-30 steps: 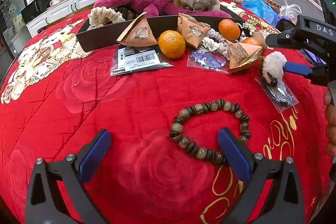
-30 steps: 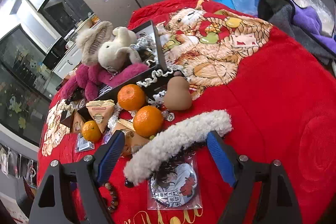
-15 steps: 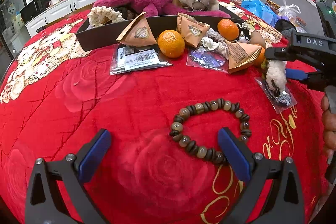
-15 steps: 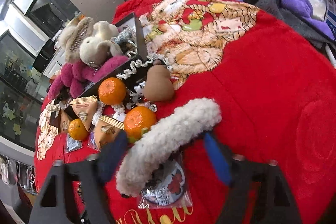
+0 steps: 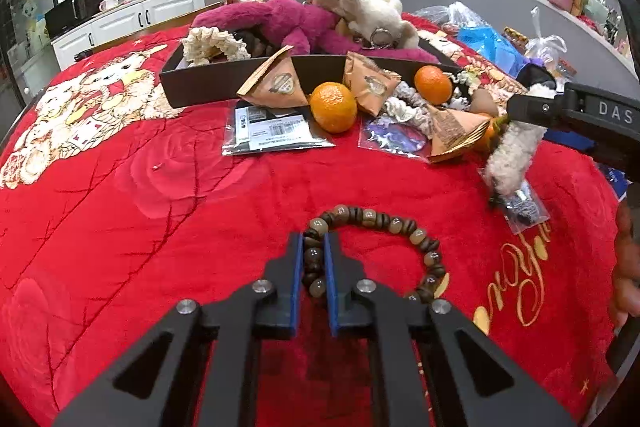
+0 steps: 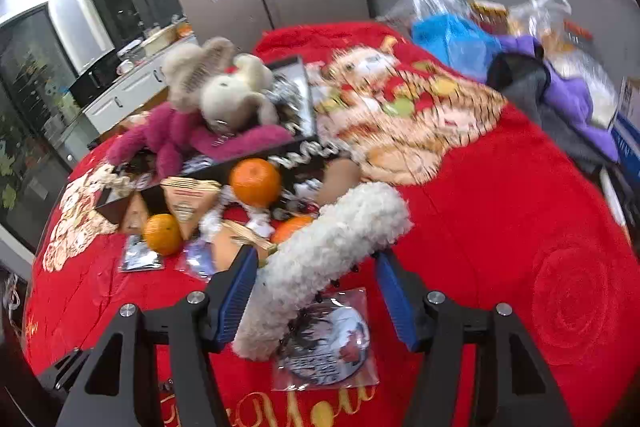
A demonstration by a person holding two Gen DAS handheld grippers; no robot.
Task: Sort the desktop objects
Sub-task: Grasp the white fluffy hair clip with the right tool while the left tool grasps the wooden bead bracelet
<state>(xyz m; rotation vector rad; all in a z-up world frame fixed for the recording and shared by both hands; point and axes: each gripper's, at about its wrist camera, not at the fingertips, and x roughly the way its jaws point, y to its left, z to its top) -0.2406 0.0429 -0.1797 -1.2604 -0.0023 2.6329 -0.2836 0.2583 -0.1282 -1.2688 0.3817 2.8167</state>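
Note:
A bracelet of brown beads [image 5: 416, 237] lies on the red blanket [image 5: 160, 227]. My left gripper [image 5: 314, 247] is shut on its left side, with beads pinched between the blue pads. A fluffy white hair clip [image 6: 328, 259] slants across my right gripper [image 6: 314, 259]. Those jaws are closing, with both pads against the clip. In the left wrist view the clip [image 5: 516, 155] hangs tilted, its low end over a bagged round badge [image 6: 326, 339].
A dark box [image 5: 208, 83] at the back holds a magenta plush [image 5: 296, 23] and a cream plush [image 5: 352, 3]. Oranges [image 5: 333, 107], wedge packets [image 5: 276, 85] and a flat barcode bag [image 5: 276, 131] lie before it. Plastic bags and clothes [image 6: 560, 91] are heaped far right.
My left jaws closed from wide open onto the bracelet's left side. My right jaws narrowed around the fluffy clip, which rose at one end and now hangs tilted.

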